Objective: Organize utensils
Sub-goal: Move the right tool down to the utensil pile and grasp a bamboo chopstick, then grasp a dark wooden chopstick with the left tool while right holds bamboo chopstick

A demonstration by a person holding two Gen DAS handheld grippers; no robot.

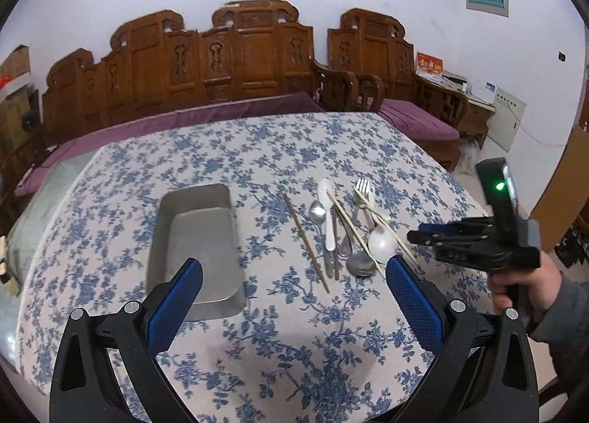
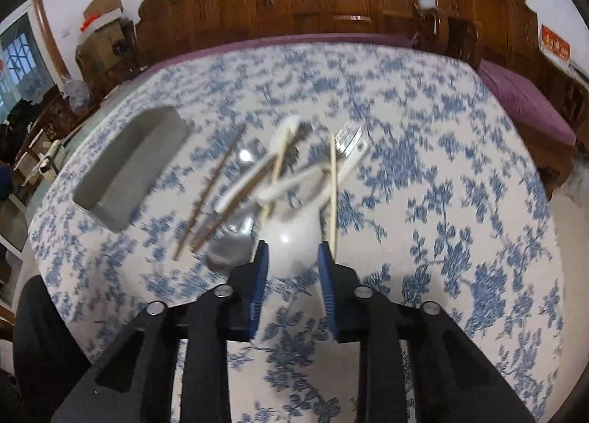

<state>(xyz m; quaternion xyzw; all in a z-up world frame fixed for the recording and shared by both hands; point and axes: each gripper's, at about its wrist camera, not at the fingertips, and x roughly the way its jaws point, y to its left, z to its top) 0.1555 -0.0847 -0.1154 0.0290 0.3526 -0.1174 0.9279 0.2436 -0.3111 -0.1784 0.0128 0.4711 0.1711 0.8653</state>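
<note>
A pile of utensils lies on the flowered tablecloth: a big white spoon (image 1: 383, 242), a second white spoon (image 1: 327, 198), metal spoons (image 1: 317, 211), a fork (image 1: 362, 189), pale chopsticks (image 1: 349, 224) and dark chopsticks (image 1: 305, 242). An empty grey metal tray (image 1: 195, 239) sits left of the pile. My left gripper (image 1: 294, 276) is open and empty, above the table near the tray. My right gripper (image 2: 292, 252) is partly open, its fingers on either side of the big white spoon's bowl (image 2: 291, 242). It also shows in the left wrist view (image 1: 418, 233). The right wrist view is blurred.
A carved wooden sofa (image 1: 221, 66) with purple cushions stands behind the table. A wooden armchair (image 1: 386, 66) is at the back right. The table edge (image 1: 460, 180) falls off on the right. Boxes (image 2: 99, 33) are stacked at the far left.
</note>
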